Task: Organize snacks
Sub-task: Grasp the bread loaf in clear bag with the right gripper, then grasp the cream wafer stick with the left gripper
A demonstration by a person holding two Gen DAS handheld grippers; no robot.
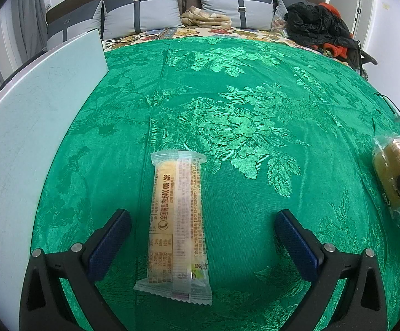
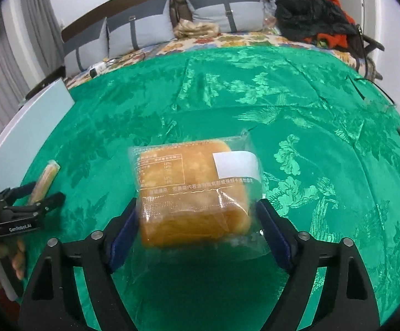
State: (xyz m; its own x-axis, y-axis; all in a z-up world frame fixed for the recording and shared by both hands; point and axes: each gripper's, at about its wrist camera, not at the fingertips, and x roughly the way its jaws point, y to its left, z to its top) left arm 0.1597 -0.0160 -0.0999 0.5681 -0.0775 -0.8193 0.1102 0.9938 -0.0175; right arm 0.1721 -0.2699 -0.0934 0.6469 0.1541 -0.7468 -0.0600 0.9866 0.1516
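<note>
A long wrapped cake bar (image 1: 176, 226) lies on the green cloth (image 1: 255, 127), pointing away from me. My left gripper (image 1: 202, 229) is open, its fingers on either side of the bar and apart from it. My right gripper (image 2: 197, 220) is shut on a square wrapped bread (image 2: 191, 193) and holds it above the cloth. The bread also shows in the left wrist view (image 1: 392, 171) at the far right. The left gripper (image 2: 45, 195) and the bar (image 2: 44, 182) show at the left of the right wrist view.
A pale blue board (image 1: 26, 127) lies along the cloth's left edge. Grey cushions (image 1: 142, 11) line the back. A black and orange clothes pile (image 1: 321, 24) sits at the back right. A thin cable (image 1: 390, 104) lies at the right edge.
</note>
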